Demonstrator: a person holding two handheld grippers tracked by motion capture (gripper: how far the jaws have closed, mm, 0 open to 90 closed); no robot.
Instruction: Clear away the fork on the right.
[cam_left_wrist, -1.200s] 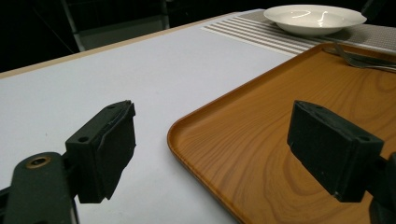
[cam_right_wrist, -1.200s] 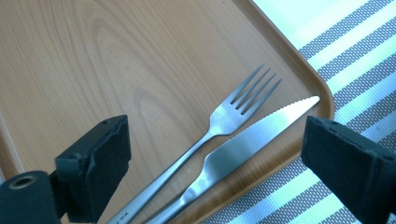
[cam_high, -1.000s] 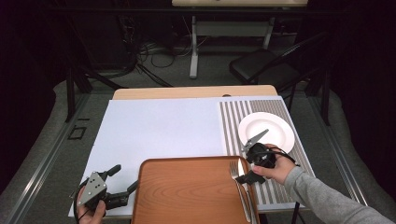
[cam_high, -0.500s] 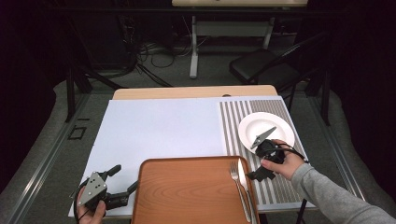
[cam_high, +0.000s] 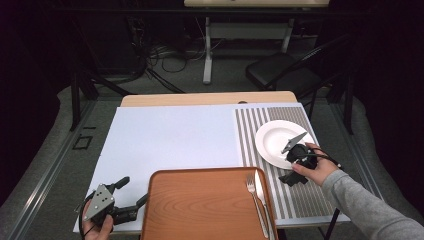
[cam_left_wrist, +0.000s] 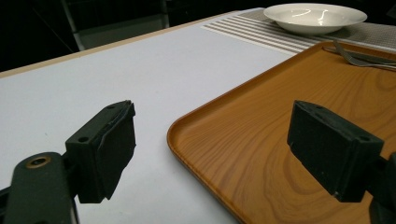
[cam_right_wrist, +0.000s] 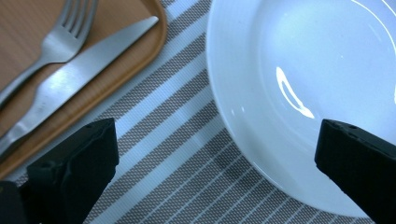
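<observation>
A white plate rests on a striped placemat at the right of the table. My right gripper hovers over the plate's near rim. It is open, its jaws have just been opening, and nothing is gripped between them. A fork and a knife lie on the right side of a brown tray. My left gripper stands open at the tray's left corner, holding nothing.
A white sheet covers the left and middle of the table. The tray sits at the near edge. Beyond the table are a dark chair, cables on the floor and a desk frame.
My right gripper has moved to the right, from beside the cutlery at the tray's edge to the plate's near rim. The left gripper has kept still.
</observation>
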